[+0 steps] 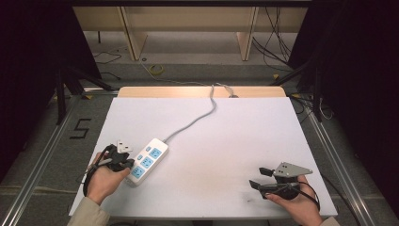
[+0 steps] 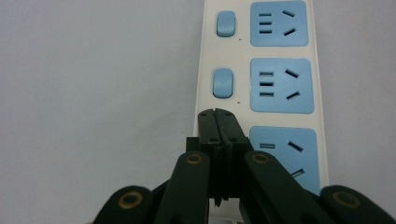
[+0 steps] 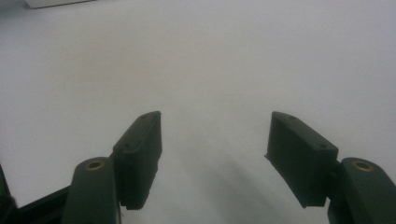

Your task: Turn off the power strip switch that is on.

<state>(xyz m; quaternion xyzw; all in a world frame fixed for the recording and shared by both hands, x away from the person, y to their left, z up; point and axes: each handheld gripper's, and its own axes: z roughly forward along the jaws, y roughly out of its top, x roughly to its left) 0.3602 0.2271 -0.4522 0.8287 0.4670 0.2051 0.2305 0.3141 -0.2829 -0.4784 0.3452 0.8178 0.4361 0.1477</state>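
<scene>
Two grippers sit low at the table's (image 1: 226, 141) near edge: the left gripper (image 2: 217, 122), jaws pressed together on nothing, touches the power strip's (image 1: 147, 160) near end, its length running away rightward, while the right gripper (image 1: 261, 178) gapes well apart.

A black numeral "5" (image 1: 81, 128) is marked on the grey floor (image 1: 47, 141) left of the tabletop (image 1: 244, 141); nothing else is readable.
</scene>
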